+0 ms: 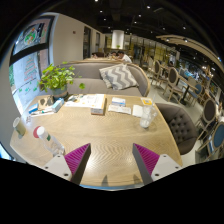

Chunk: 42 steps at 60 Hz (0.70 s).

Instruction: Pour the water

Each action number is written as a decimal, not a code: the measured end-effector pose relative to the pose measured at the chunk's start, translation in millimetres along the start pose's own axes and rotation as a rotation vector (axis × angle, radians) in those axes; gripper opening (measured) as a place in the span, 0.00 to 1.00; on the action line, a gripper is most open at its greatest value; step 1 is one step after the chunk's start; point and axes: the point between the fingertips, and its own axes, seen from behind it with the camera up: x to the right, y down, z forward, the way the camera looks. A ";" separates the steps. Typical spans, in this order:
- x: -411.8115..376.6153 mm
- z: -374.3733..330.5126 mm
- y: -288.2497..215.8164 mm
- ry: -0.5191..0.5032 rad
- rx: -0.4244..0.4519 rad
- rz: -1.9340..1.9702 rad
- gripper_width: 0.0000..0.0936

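Observation:
My gripper (111, 162) hangs over the near part of a light wooden table (100, 135), its two fingers spread wide with magenta pads (76, 157) showing and nothing between them. A clear glass (147, 117) stands far ahead of the right finger, near the table's right edge. A small bottle with a red cap (40, 132) rests ahead of the left finger near the left edge. Both are well out of reach of the fingers.
A potted green plant (56, 78) stands at the table's far left. Papers and small boxes (97, 102) lie along the far side. A grey sofa with a striped cushion (119, 76) sits beyond, and a dark chair (181, 122) stands at the right.

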 end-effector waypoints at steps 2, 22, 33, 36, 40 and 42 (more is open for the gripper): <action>-5.9 -2.1 7.0 0.000 -0.009 -0.001 0.91; -103.0 -23.0 78.9 -0.015 -0.079 0.021 0.91; -167.5 -23.1 103.2 -0.050 -0.080 0.026 0.92; -185.7 -18.6 103.3 -0.060 -0.066 0.028 0.91; -206.8 -9.1 99.1 -0.067 -0.039 0.032 0.92; -217.0 -2.9 94.5 -0.071 -0.021 0.034 0.92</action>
